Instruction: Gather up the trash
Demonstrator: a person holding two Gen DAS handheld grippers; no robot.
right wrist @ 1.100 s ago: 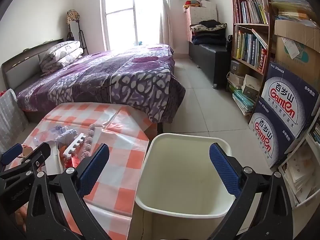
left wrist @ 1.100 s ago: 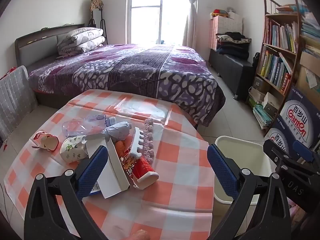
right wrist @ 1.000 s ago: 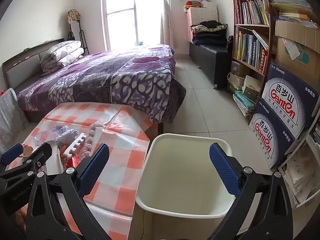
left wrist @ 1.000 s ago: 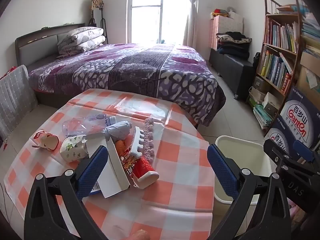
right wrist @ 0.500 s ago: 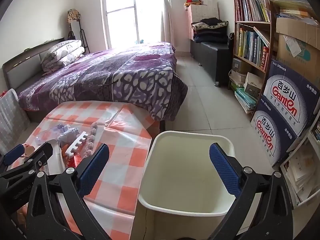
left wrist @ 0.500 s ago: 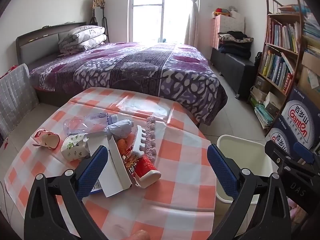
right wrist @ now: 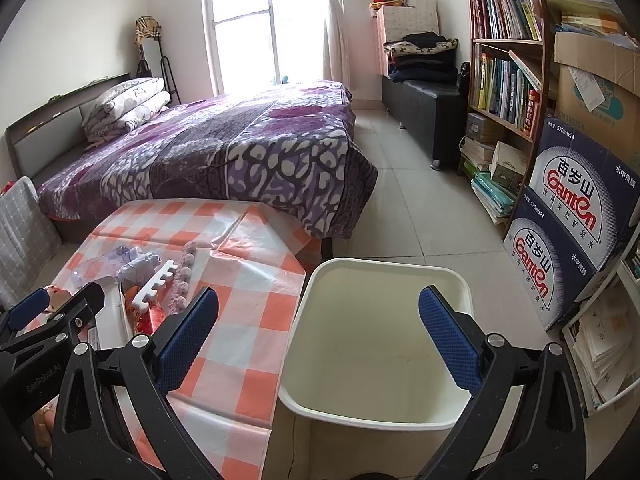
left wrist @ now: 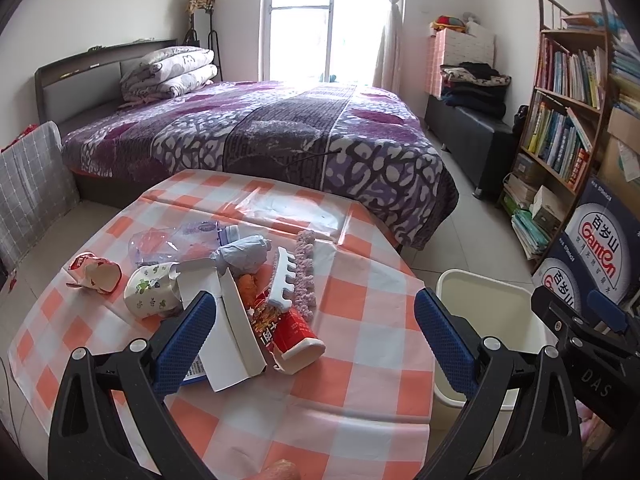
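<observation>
Left wrist view has the left gripper (left wrist: pixel 316 336) hanging over the checked table (left wrist: pixel 360 360), jaws spread wide and holding nothing. Under it lies the trash in a heap: a white carton (left wrist: pixel 230 340), a red snack tube (left wrist: pixel 290 328), a white toothed piece (left wrist: pixel 282 280), a pink knitted strip (left wrist: pixel 306 272), a floral paper cup (left wrist: pixel 150 288), a red paper cup (left wrist: pixel 96 274) off to the side, a crushed clear bottle (left wrist: pixel 172 238). Over on the right wrist view, the right gripper (right wrist: pixel 318 340) hovers above the cream bin (right wrist: pixel 380 420), jaws parted too, nothing between them. That bin stands just beside the table's edge.
</observation>
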